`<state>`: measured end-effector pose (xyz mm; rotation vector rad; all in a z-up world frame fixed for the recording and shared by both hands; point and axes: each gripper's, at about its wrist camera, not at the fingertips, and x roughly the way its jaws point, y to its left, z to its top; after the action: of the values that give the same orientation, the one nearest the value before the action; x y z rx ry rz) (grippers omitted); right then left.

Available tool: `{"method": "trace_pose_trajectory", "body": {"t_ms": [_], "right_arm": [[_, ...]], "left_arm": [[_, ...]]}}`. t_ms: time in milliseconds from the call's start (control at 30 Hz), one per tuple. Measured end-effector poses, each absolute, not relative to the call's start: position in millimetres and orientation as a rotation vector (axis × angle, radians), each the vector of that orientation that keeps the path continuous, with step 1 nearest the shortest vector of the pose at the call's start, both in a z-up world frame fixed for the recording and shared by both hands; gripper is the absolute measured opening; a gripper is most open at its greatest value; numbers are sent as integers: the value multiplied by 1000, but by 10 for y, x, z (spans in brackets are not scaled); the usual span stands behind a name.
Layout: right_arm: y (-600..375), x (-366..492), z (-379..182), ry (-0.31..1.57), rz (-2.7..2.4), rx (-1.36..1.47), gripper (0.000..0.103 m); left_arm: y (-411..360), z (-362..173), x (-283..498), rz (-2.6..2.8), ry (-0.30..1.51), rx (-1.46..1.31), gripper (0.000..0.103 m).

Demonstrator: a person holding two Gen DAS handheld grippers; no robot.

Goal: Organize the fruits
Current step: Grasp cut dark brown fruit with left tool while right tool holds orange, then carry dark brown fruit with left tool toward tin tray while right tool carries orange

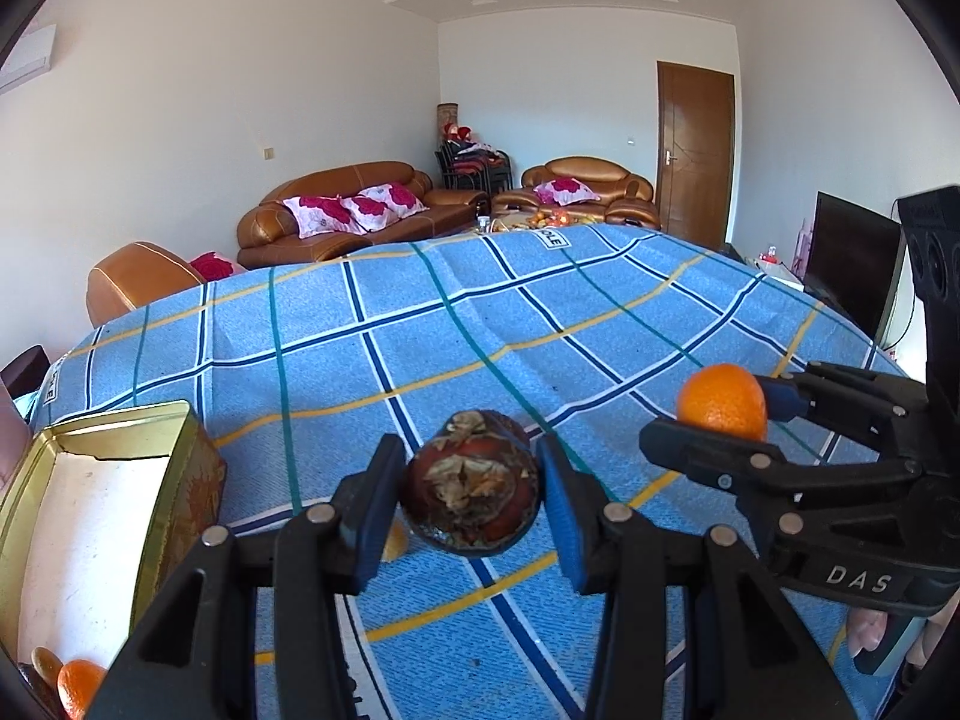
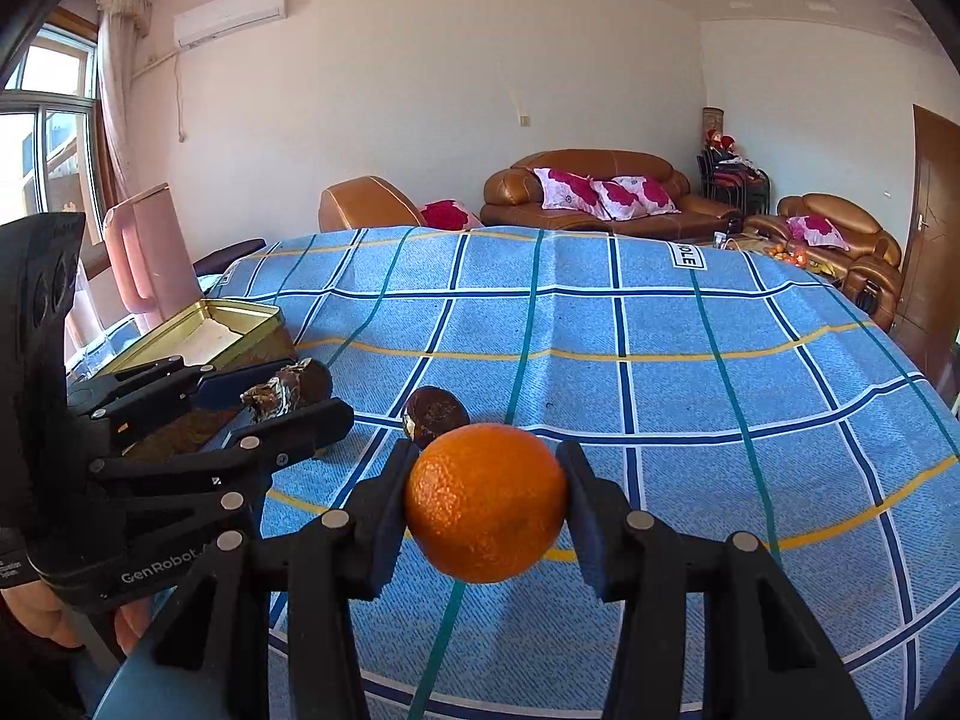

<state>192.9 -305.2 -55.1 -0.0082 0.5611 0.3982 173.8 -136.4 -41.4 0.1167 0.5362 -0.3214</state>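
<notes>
My left gripper (image 1: 471, 471) is shut on a dark brown-red fruit (image 1: 474, 489) with a dry, flaky skin, held a little above the blue checked tablecloth (image 1: 480, 312). To its right, my right gripper (image 1: 717, 417) is shut on an orange (image 1: 723, 399). In the right wrist view the orange (image 2: 486, 501) sits between the pads of the right gripper (image 2: 486, 483). The left gripper (image 2: 279, 399) with its dark fruit (image 2: 288, 390) is at the left. A second dark fruit (image 2: 435, 414) lies on the cloth just beyond the orange.
An open gold tin box (image 1: 186, 498) stands at the table's left side, also seen as the tin box (image 2: 240, 315) behind the left gripper. More orange fruit (image 1: 78, 684) shows at the lower left corner. Sofas, a pink chair and a door lie beyond the table.
</notes>
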Motion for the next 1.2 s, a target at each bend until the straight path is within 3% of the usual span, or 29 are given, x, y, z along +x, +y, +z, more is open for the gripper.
{"method": "trace_pose_trajectory", "body": {"t_ms": [1200], "right_arm": [[-3014,1619,-420,396,407,-63,49]], "left_arm": [[-1264,-317,1435,-264,400,94,47]]}}
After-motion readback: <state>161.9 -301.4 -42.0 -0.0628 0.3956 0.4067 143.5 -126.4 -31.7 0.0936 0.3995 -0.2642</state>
